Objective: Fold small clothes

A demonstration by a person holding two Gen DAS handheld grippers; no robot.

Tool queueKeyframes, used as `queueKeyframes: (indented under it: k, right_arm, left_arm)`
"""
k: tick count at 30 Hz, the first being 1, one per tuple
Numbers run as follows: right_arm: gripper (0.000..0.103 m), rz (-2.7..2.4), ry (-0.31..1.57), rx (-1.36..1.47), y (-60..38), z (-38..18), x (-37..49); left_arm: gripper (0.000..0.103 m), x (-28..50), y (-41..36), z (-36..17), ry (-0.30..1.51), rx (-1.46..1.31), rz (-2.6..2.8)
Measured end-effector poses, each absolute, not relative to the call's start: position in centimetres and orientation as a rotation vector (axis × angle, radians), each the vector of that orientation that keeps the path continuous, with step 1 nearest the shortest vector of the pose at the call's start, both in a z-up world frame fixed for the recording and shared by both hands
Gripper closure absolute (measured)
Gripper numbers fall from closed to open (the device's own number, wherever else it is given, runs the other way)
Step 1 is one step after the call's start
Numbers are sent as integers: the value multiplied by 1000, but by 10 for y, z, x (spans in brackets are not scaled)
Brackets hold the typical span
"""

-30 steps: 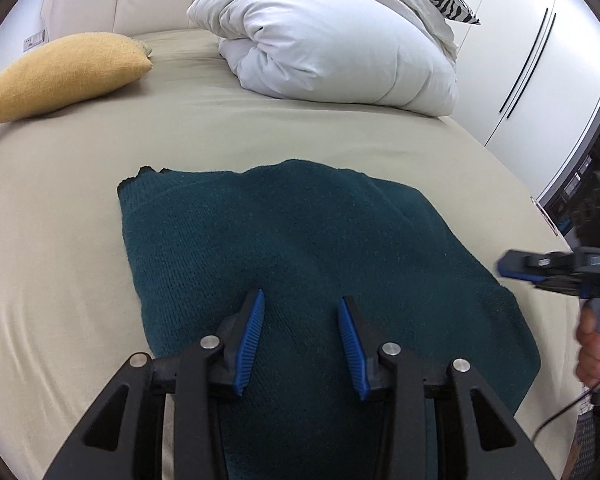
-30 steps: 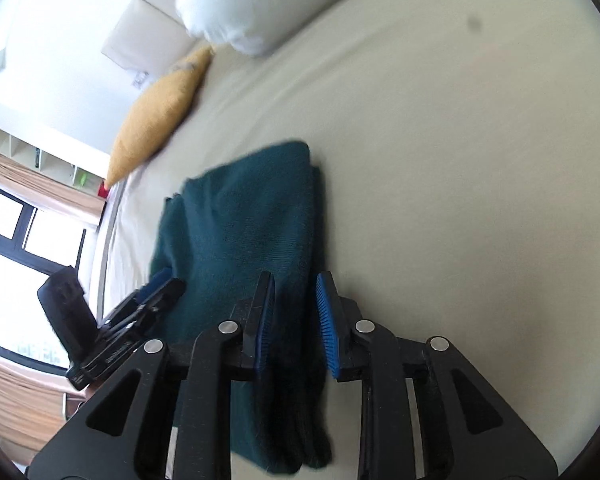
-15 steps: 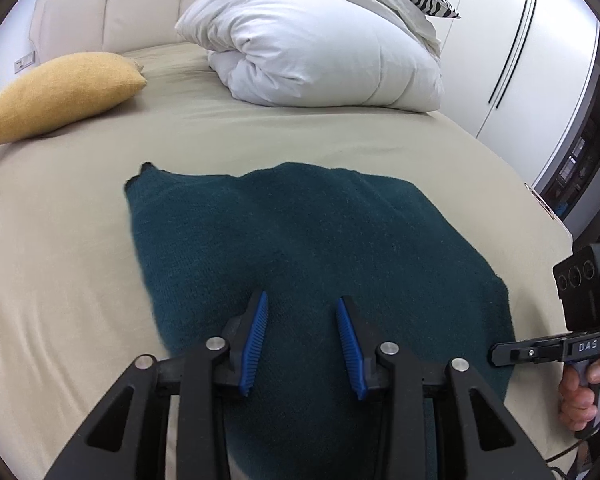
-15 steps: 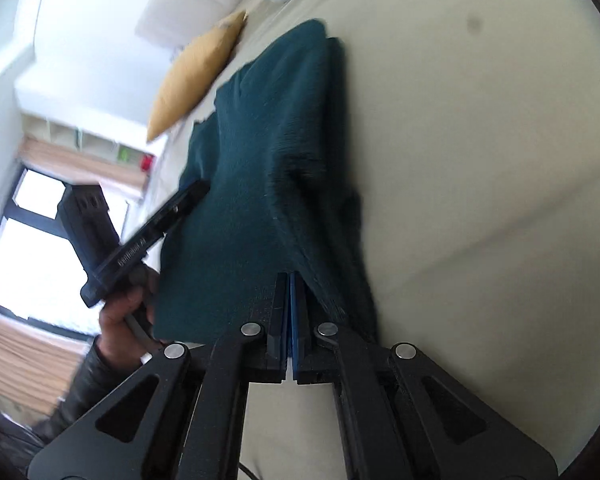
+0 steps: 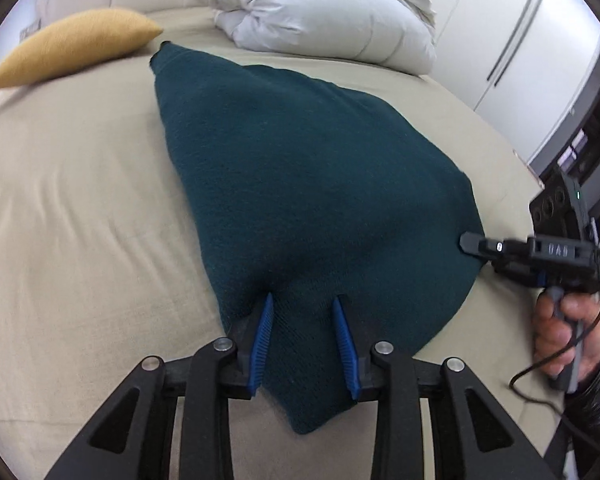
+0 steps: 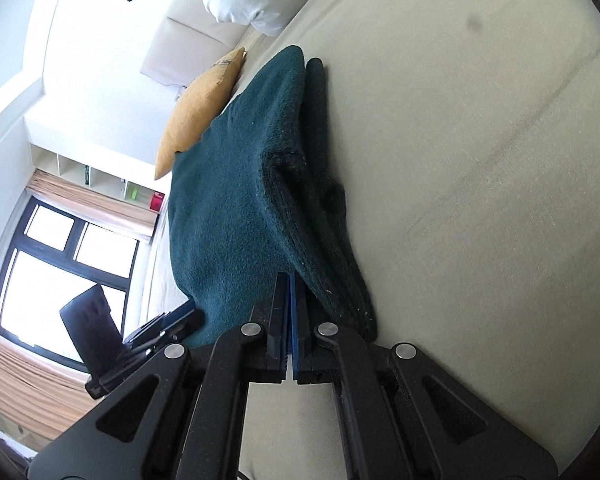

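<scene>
A dark teal knitted garment (image 5: 308, 168) lies folded on the beige bed (image 5: 80, 220), its near part drawn up and taut. My left gripper (image 5: 303, 312) stands at the garment's near edge, and a thick bunch of the knit fills the gap between its blue pads (image 5: 265, 320). In the left wrist view my right gripper (image 5: 466, 242) pinches the garment's right edge, with a person's hand (image 5: 560, 332) on its handle. The right wrist view shows that gripper (image 6: 291, 280) shut on the garment's (image 6: 236, 200) raised edge, with the left gripper (image 6: 188, 316) at the lower left.
A yellow pillow (image 5: 72, 46) and a white duvet pile (image 5: 324, 20) lie at the head of the bed. White wardrobe doors (image 5: 520, 40) stand to the right. A window (image 6: 60, 260) with curtains is on the other side. Bare sheet (image 6: 480, 160) stretches right of the garment.
My right gripper went from open to shut on the garment's edge. The left gripper moved to the near edge and took in cloth. The flat garment is now drawn up and taut.
</scene>
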State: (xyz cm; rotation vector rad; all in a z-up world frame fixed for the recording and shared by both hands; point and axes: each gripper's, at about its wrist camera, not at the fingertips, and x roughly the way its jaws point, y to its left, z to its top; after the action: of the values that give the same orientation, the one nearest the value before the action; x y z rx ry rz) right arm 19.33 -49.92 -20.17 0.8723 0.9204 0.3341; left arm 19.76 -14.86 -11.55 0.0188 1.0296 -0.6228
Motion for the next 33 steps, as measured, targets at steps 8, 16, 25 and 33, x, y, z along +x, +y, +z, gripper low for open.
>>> queueKeyframes:
  k: [8,16,25,33]
  right_arm:
    - [103,357,884,876,-505,-205,191]
    - [103,383,864,899,-509,-208,184]
    - [100,409,860,904,-510,-206,190]
    - [48,405,780,817,-506,-146,212]
  left_arm:
    - [71,191,-146,-68,951,92,-629]
    - [69,284,-186,-63,949,60,-584]
    - [74,307,-202,-102,975,76,-545]
    - [74,304,-192,-110,951,46,-586]
